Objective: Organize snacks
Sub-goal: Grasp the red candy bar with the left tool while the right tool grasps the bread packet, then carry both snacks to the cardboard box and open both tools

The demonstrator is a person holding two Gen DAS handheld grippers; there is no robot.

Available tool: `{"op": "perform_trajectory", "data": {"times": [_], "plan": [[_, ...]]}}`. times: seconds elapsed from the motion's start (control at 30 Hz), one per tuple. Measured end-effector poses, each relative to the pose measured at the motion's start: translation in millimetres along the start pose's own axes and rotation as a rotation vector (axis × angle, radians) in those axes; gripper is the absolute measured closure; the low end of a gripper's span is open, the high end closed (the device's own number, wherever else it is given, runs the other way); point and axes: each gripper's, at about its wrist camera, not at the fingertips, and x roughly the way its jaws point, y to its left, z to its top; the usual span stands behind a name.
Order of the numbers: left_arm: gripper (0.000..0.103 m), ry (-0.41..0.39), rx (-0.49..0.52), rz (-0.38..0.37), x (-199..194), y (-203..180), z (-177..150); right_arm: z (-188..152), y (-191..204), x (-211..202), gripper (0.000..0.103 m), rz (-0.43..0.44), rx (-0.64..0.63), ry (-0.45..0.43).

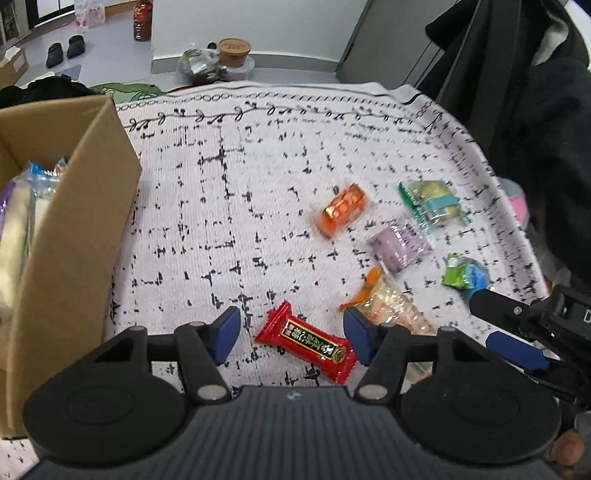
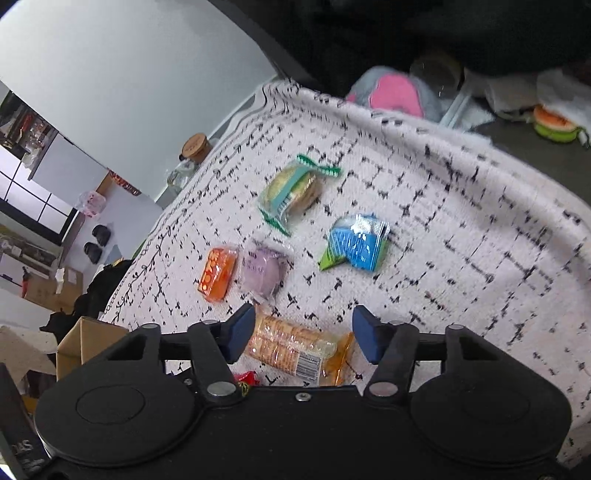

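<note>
A red snack bar lies on the patterned cloth between the blue pads of my left gripper, which stands open around it with a gap at the left pad. My right gripper is open too, hovering over a clear cracker pack with orange ends, and it also shows at the right edge of the left wrist view as the right gripper. Beyond lie an orange pack, a purple pack, a green-edged cookie pack and a green-and-blue pack.
An open cardboard box with several wrapped snacks inside stands at the left of the cloth. A dark jacket hangs at the right. A cork-lidded jar and a bottle sit behind. A pink item lies past the cloth's edge.
</note>
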Motion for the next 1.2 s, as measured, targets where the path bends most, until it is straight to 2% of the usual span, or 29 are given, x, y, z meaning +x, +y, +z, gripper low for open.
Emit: {"op": "perform_trajectory", "data": {"times": [0.27,0.53,0.63,0.7,0.77,0.97,1.0,1.03,1.13,1.2], "plan": [[0.048,0.025,-0.022,0.051,21,-2,-9,1,6,17,0.049,0.035,-0.022,0.011],[0.052,0.041,0.02,0.077,21,-3,-16,-6,12,32,0.046,-0.002,-0.069,0.059],[0.062,0.033,0.04,0.086,20,-2,-20,-11,16,37,0.039,-0.029,-0.107,0.079],[0.076,0.025,0.047,0.098,19,1,-22,-14,19,40,0.038,-0.044,-0.129,0.091],[0.084,0.022,0.035,0.096,17,8,-22,-16,21,43,0.038,-0.057,-0.153,0.101],[0.084,0.021,0.003,0.08,6,20,-21,-30,35,46,0.037,-0.099,-0.27,0.104],[0.084,0.019,0.003,0.078,3,21,-21,-33,39,47,0.038,-0.11,-0.301,0.107],[0.084,0.015,0.004,0.077,0,22,-21,-36,42,48,0.045,-0.119,-0.328,0.11],[0.084,0.011,-0.02,0.07,-11,28,-23,-43,47,47,0.059,-0.139,-0.382,0.111],[0.084,0.008,-0.035,0.058,-17,31,-26,-45,49,45,0.062,-0.142,-0.385,0.112]]}}
